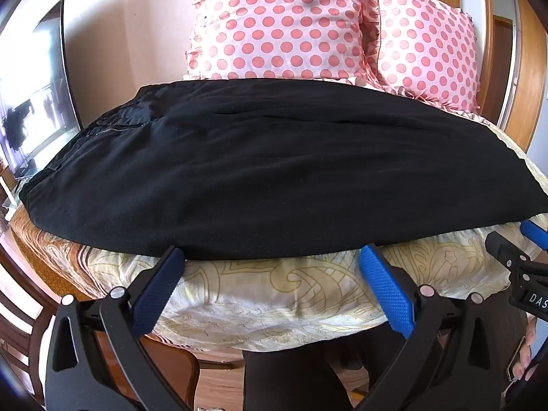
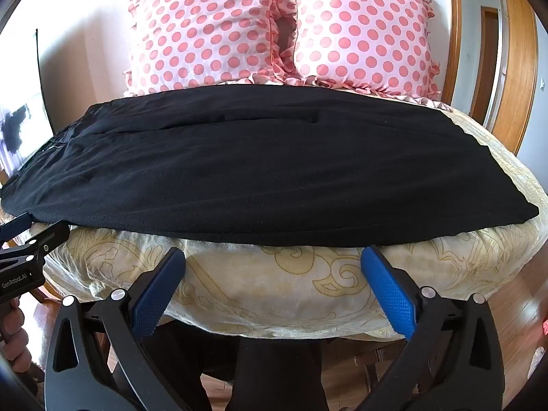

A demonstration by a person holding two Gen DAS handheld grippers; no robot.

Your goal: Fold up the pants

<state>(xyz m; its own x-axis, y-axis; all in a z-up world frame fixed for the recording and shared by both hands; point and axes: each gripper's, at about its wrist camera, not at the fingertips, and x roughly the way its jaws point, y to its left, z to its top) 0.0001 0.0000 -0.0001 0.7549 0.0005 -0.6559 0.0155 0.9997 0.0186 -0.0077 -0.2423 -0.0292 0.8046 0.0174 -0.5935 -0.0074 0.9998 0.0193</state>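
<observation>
2 pink polka-dot pillows [image 2: 281, 30] w/ ruffled edges lean upright side by side vs the white wall at the bed's head. Cream bedspread [image 2: 301, 287] w/ gold scroll pattern covers the bed; mirror [image 1: 37, 102] leans at left, wooden door frame [image 2: 513, 68] at right.

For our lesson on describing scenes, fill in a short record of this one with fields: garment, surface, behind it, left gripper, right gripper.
garment: black pants, laid flat across the bed
surface: cream patterned bedspread
behind it: two pink polka-dot pillows
left gripper: open, at near edge of pants
right gripper: open, at near edge, holding nothing
</observation>
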